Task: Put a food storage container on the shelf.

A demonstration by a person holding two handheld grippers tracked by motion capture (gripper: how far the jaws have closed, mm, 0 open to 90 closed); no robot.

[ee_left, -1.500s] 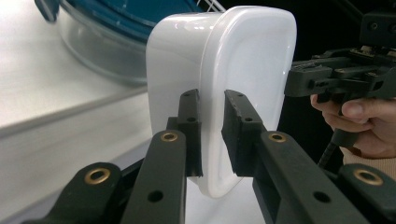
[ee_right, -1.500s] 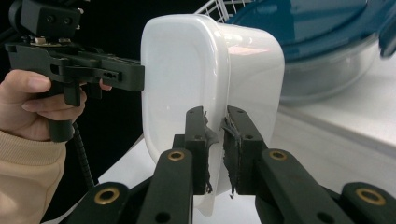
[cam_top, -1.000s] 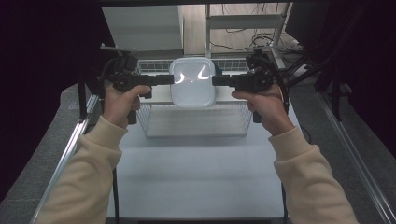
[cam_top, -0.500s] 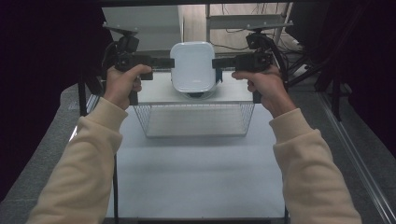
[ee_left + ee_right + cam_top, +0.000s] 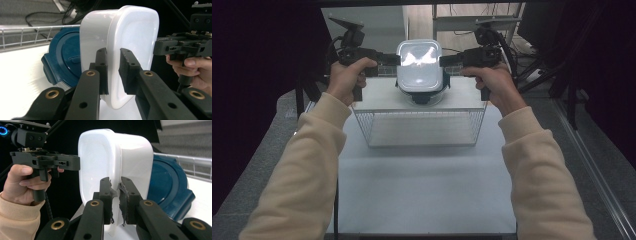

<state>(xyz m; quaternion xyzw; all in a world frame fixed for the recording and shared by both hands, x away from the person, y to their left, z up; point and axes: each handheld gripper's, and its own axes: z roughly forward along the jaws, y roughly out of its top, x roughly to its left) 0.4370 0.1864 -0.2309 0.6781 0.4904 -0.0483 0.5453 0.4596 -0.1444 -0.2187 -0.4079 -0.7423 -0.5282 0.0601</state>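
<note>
Jaws of both grippers pinch opposite rims of white container (image 5: 419,65).

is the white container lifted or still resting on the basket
Lifted: the white container hangs above the wire basket, its rim clamped by the left gripper and right gripper.

Glossy white container (image 5: 419,65), plain, no print; dark blue lid (image 5: 63,58) right behind it, same blue all over; matte black left gripper (image 5: 393,60) and right gripper (image 5: 447,60), brass-coloured rivets along the jaws; pale cream sleeves (image 5: 302,160); silver wire basket (image 5: 419,131) in a fine grid pattern with a white top; white tabletop (image 5: 422,185); speckled grey floor (image 5: 252,165) around it
</note>
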